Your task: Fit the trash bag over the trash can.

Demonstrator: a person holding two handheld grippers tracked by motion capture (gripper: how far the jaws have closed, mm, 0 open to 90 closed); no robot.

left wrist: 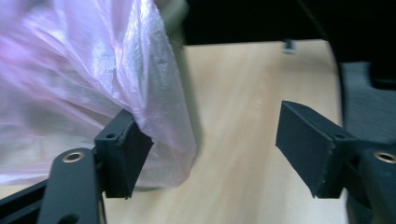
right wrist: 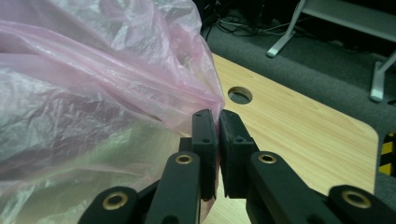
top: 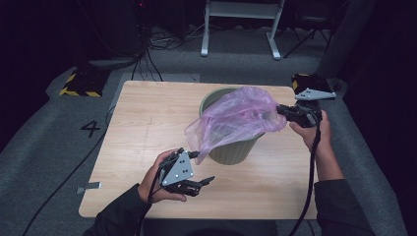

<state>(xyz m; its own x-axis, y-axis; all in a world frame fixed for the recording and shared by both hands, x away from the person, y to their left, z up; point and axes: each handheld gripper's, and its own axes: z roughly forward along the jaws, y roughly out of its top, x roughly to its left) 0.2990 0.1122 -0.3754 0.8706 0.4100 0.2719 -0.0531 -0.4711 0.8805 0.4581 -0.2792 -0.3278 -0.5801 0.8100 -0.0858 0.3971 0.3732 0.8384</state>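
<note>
The pink bag (top: 236,120) lies loosely over the top of the green bin (top: 231,147), which stands in the middle of the bench (top: 147,123). My right gripper (top: 281,110) is at the bag's far right edge, and its jaws are pressed together, pinching the thin plastic. My left gripper (top: 204,169) is near the bag's lower left corner. Its jaws are spread wide with nothing between them, and one just touches the bag.

Dim room, grey carpet (top: 44,147), wooden table (top: 147,113)
</note>
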